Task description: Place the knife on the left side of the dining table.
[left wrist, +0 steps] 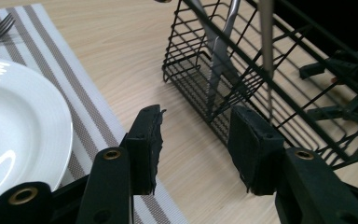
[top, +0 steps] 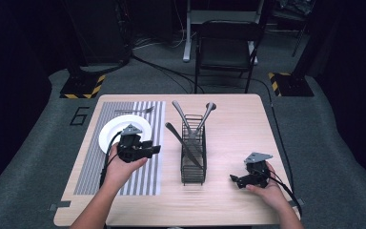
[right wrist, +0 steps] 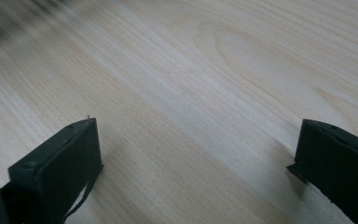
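Setup: wire cutlery basket (top: 193,152) stands mid-surface, holding several utensils that lean out of its far end, among them a knife (top: 183,143) slanting toward the left. To its left lies a striped placemat (top: 150,176) with a white plate (top: 116,131) on it and a fork (top: 134,110) lying at the mat's far edge.

Left gripper (top: 153,149): over the placemat's right edge, just near of the plate, pointing right toward the basket. Jaws are parted about halfway with nothing between them; in the left gripper view the pads frame bare wood, with the basket's (left wrist: 261,70) near corner just beyond them.

Right gripper (top: 235,180): low over the surface (right wrist: 205,84) right of the basket, well apart from it. Jaws spread wide, empty, bare wood beneath.

Judgement: the step in hand looks like a reach for a piece of cutlery in the basket, most likely the knife handle nearest the left gripper.

Notes for doing it well:
- Come at the handle above the wire rim, so the pads do not snag the mesh.
- Turn the jaws so the pads meet the flat faces of the handle.
- Grip well up the handle, then draw along the knife's own slant, not straight up.
- The basket may tip or slide; the right gripper could steady its right wall.
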### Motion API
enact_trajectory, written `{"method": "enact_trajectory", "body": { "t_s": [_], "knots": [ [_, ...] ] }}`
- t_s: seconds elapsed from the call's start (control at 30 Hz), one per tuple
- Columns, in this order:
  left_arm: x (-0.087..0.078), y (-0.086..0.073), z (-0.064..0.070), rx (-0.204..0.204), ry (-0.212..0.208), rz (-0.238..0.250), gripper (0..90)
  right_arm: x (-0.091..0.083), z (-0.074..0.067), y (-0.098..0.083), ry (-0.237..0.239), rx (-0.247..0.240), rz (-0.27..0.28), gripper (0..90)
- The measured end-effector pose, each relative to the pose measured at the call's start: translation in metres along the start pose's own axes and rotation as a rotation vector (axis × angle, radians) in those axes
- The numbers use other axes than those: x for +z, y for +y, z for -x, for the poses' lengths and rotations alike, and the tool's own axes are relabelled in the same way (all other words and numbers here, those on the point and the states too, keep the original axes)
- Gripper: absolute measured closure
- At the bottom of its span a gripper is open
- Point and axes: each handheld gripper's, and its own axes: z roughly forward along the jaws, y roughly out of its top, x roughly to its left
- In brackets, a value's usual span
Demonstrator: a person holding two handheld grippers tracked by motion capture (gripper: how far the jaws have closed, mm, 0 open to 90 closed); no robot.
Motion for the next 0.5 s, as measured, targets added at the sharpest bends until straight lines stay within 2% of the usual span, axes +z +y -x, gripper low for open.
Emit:
{"method": "enact_trajectory", "body": {
  "t_s": [0.13,0.2,0.4,0.5],
  "knots": [
    [-0.004,0.012,0.004,0.007,0.006,0.002,55.2,0.0,0.0,0.0,-0.007,0.0,0.001,0.0],
    [-0.006,0.017,0.006,-0.007,0.004,0.01,55.5,0.0,0.0,0.0,-0.004,0.001,0.0,0.0],
    [-0.011,0.035,0.01,-0.004,-0.009,0.036,55.7,0.0,0.0,0.0,0.001,0.001,-0.001,0.0],
    [-0.012,0.043,0.012,0.011,-0.011,0.036,55.7,0.0,0.0,0.0,0.0,0.0,0.0,0.0]
  ]
}}
